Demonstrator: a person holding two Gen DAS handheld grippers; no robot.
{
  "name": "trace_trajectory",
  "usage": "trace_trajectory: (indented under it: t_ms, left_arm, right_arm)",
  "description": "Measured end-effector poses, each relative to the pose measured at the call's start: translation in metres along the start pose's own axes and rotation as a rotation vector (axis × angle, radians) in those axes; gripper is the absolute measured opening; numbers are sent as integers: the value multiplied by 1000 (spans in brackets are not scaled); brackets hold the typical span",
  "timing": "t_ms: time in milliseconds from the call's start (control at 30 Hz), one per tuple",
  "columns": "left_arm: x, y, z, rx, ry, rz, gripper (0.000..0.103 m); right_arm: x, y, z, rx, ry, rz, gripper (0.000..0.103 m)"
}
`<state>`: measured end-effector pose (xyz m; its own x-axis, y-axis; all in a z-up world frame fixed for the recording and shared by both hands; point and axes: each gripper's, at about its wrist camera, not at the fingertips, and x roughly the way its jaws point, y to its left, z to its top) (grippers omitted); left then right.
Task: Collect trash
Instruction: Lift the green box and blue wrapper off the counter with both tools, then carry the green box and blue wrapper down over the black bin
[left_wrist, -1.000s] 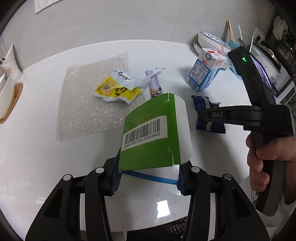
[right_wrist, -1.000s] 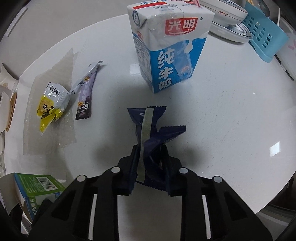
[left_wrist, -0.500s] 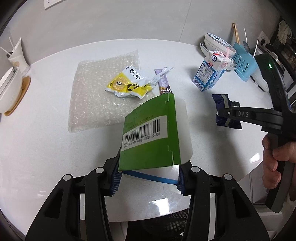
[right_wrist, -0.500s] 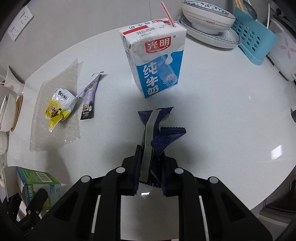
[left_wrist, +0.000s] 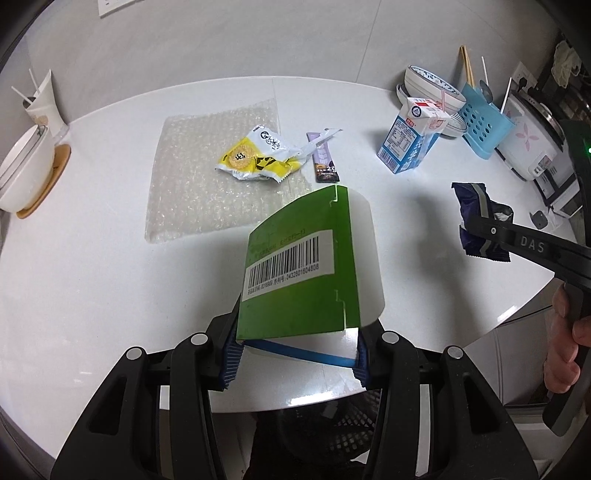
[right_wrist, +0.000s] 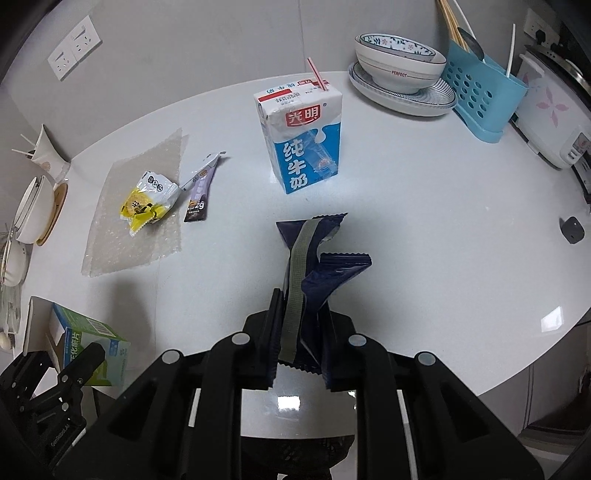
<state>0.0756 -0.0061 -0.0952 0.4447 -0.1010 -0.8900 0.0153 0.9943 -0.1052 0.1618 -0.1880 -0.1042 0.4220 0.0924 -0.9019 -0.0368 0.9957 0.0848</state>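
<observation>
A round white table (right_wrist: 424, 221) stands against a pale grey wall (left_wrist: 229, 40) bearing white sockets (right_wrist: 74, 48), its glossy top catching a bright light reflection (right_wrist: 552, 319).

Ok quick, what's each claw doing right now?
Left claw: closed on the green box.
Right claw: closed on the dark blue wrapper.

Both grippers, green box (left_wrist: 306, 266) and wrapper (right_wrist: 310, 266), higher above table (right_wrist: 424, 221).
</observation>
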Motion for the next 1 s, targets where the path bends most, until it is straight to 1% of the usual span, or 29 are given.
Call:
trace_trajectory:
  t_ms: [533, 1000]
  left_arm:
    - [-27, -19, -27, -5, -22, -6, 46]
    - [-46, -40, -58, -16, -38, -1, 46]
  right_arm:
    - [-44, -6, -37, -51, -67, 28, 16]
    - [-66, -16, -77, -98, -95, 53, 16]
